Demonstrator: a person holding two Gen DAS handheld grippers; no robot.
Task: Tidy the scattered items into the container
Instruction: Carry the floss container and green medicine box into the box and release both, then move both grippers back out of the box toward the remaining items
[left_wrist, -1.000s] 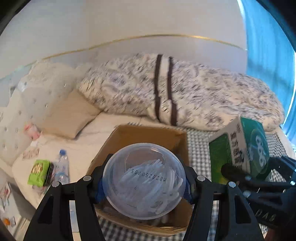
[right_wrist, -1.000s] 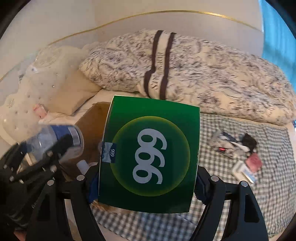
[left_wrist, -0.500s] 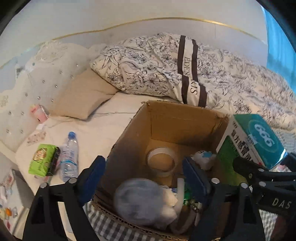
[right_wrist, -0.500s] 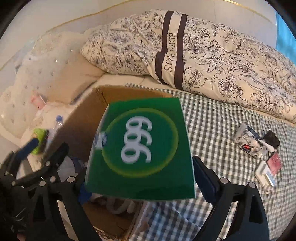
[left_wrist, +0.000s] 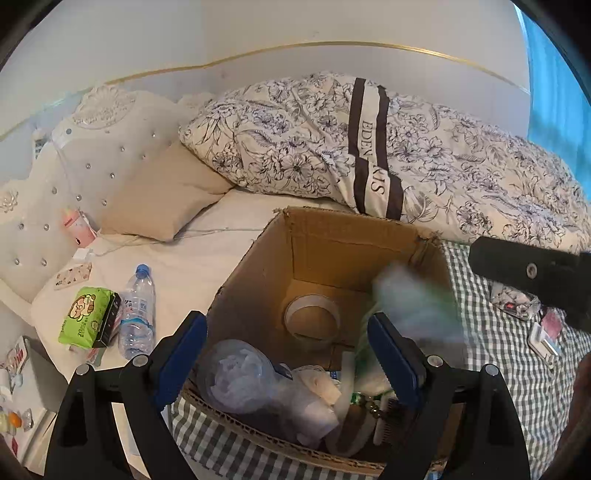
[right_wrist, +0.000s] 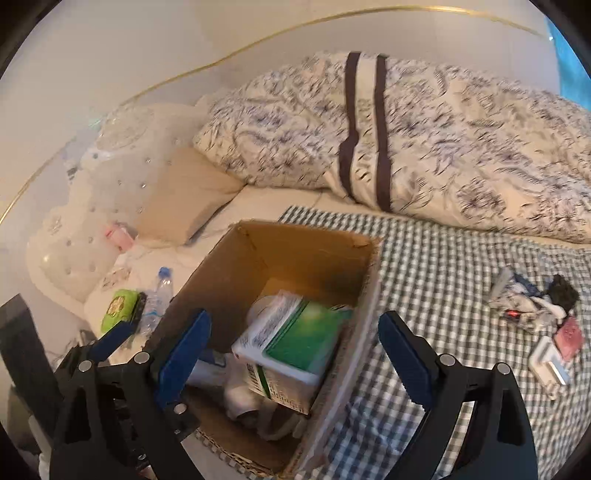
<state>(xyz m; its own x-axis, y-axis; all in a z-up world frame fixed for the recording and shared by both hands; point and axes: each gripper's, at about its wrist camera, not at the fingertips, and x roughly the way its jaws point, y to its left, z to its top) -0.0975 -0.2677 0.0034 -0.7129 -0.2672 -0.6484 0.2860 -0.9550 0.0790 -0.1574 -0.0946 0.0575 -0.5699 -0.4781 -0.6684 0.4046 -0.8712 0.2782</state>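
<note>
We see the cardboard box (right_wrist: 295, 258) in the lower middle of both views, standing open on a checked cloth (right_wrist: 443, 258) spread over the bed. Inside it, in the right wrist view, a green and white carton (right_wrist: 295, 343) lies tilted on top of other things; in the left wrist view the same carton is only a green-white blur (left_wrist: 410, 295) at the box's right wall. Also in the box are a clear round tub (left_wrist: 236, 373) at the lower left and a roll of tape (left_wrist: 312, 317) on the floor. Our left gripper (left_wrist: 286, 358) is spread wide with nothing between its blue pads, low over the near edge of the box. Our right gripper (right_wrist: 295, 354) is likewise wide apart and empty, above the carton. At the right edge, a small heap of loose items (right_wrist: 535, 314) remains on the cloth, well apart from the box. At the left, a water bottle (left_wrist: 136, 314) lies beside a green packet (left_wrist: 88, 317) on the white sheet. A flowered duvet (left_wrist: 369, 147) fills the upper frame.
</note>
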